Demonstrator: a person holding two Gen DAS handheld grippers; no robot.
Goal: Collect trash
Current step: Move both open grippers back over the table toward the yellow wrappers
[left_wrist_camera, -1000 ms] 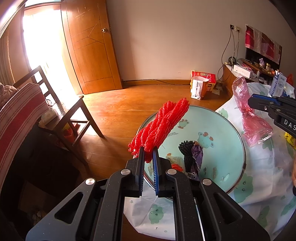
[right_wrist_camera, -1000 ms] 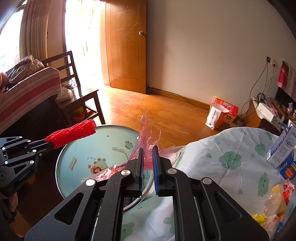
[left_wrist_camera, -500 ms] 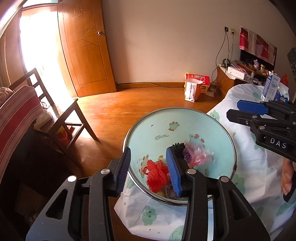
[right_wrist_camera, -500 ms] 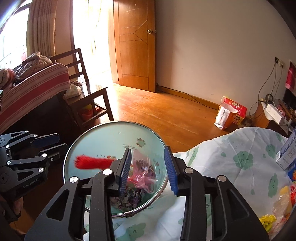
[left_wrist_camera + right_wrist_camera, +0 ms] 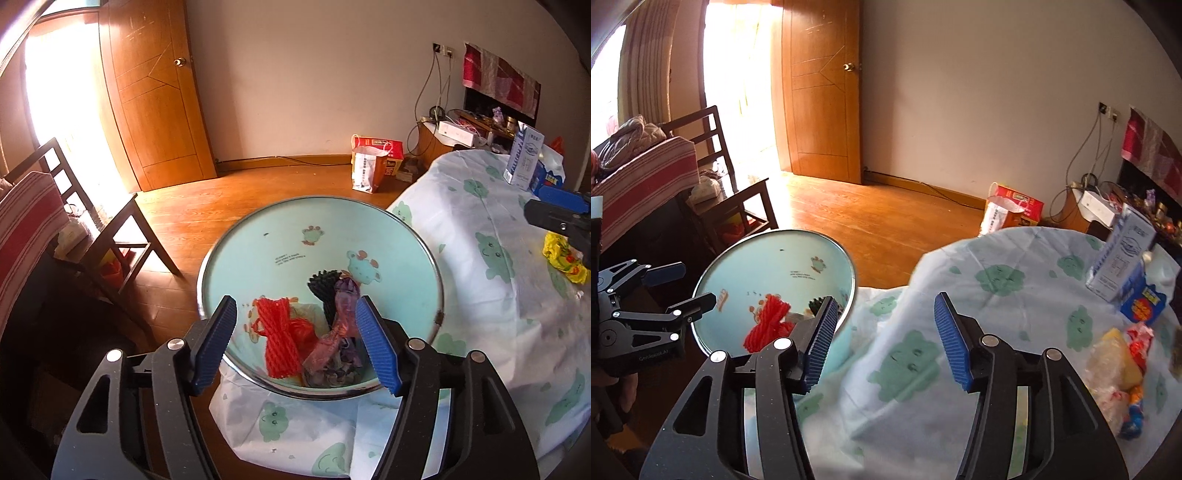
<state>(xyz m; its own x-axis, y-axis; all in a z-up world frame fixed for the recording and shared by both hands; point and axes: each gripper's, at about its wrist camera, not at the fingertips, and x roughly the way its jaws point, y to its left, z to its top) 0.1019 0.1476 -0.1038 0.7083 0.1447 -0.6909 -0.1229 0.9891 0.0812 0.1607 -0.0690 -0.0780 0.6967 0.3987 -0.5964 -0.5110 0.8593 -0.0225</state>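
Note:
A light-green basin [image 5: 295, 236] stands at the table's edge and holds a red foam net [image 5: 280, 341], a black foam net [image 5: 325, 291] and a pink plastic bag [image 5: 341, 317]. My left gripper [image 5: 295, 345] is open and empty just above its near rim. The basin [image 5: 768, 266] and the red net [image 5: 768, 325] also show in the right wrist view. My right gripper [image 5: 882, 341] is open and empty over the tablecloth, right of the basin. Snack wrappers [image 5: 1123, 369] lie at the right. A yellow wrapper [image 5: 565, 258] lies on the cloth.
A white cloth with green prints [image 5: 997, 295] covers the table. A milk carton [image 5: 1119, 258] and a blue box [image 5: 1145, 302] stand at the back right. A wooden chair [image 5: 92, 221] stands left of the basin. A paper bag [image 5: 369, 166] sits on the floor.
Both grippers opened. The red net dropped from my left gripper and the pink bag from my right into the basin. My right gripper then swung right, over the table.

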